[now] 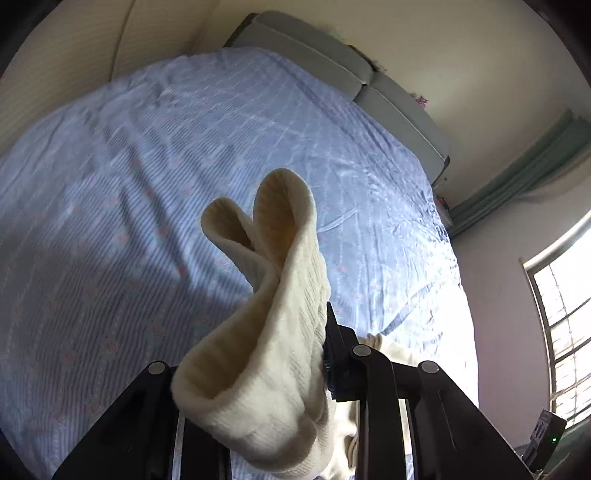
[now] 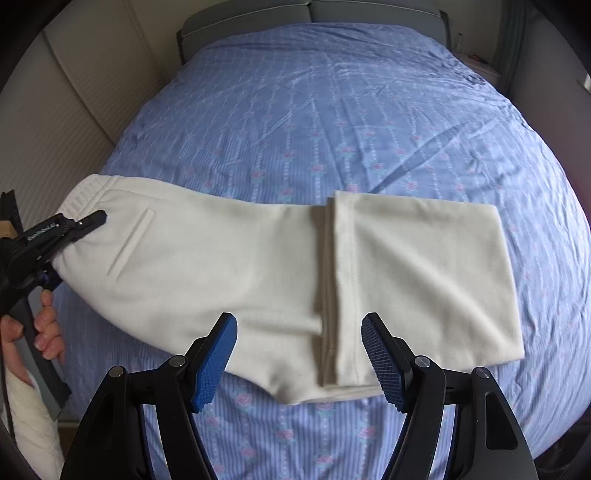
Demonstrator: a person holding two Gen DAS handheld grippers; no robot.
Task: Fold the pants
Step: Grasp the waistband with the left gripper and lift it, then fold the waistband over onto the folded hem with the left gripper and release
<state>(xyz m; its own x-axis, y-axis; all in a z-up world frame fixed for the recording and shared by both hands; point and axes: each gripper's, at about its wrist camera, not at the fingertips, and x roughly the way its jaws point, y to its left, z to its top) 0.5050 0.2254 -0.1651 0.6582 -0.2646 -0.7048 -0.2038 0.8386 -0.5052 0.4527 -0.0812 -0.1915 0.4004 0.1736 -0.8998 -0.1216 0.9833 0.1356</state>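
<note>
Cream pants lie across a blue bed sheet, with the leg ends folded back over the middle on the right. My left gripper is shut on the ribbed waistband at the left end and lifts it off the bed. In the left wrist view the bunched waistband stands up between the fingers of my left gripper and hides most of them. My right gripper is open and empty, hovering over the near edge of the pants at the fold.
The bed fills both views, with a grey headboard at the far end. A ribbed cream wall panel runs along the left. A window and green curtain are on the right.
</note>
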